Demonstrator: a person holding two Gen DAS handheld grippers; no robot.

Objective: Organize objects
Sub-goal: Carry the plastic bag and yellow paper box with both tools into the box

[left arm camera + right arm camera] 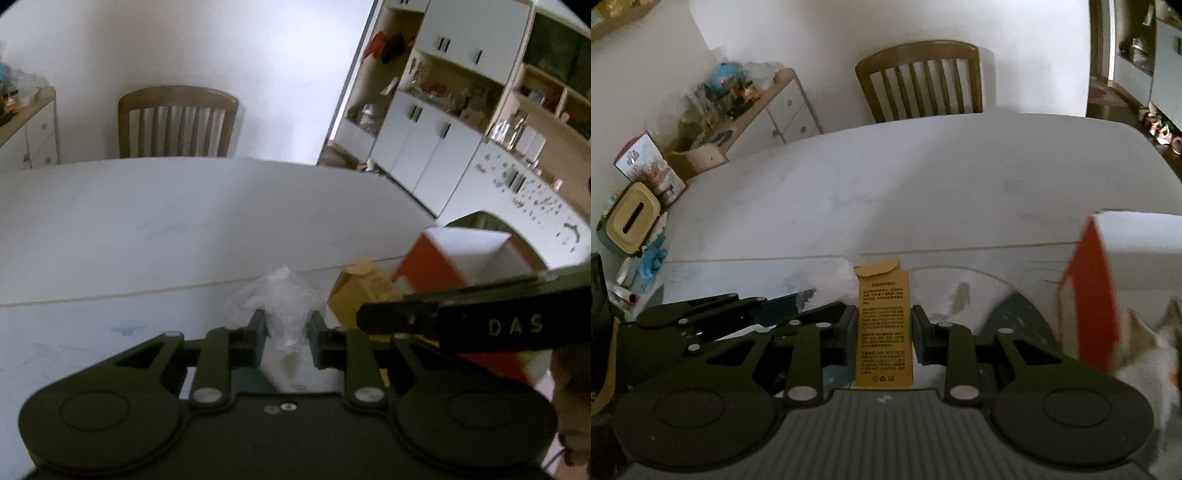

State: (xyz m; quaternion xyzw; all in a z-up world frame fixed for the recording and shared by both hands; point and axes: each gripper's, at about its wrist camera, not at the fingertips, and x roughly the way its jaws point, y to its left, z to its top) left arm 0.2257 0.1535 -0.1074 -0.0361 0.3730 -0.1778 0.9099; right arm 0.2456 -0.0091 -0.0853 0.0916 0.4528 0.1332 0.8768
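My left gripper [287, 326] is shut on a crumpled clear plastic bag [280, 295], held above the white table [166, 221]. My right gripper [884, 325] is shut on a narrow yellow carton [884, 325] with printed text, its top flap open. The same yellow carton [360, 291] shows in the left wrist view, just right of the bag, with the right gripper's dark arm [461, 317] crossing in front. An orange and white box [454, 262] stands behind the carton; it also shows at the right in the right wrist view [1108, 280]. The left gripper's body [701, 314] shows at lower left there.
A wooden chair [177, 122] stands at the table's far edge. A low cabinet with clutter [750, 99] lies left, with a tissue box [631, 218] and small items by the table's left side. White cupboards and shelves [436, 122] fill the right.
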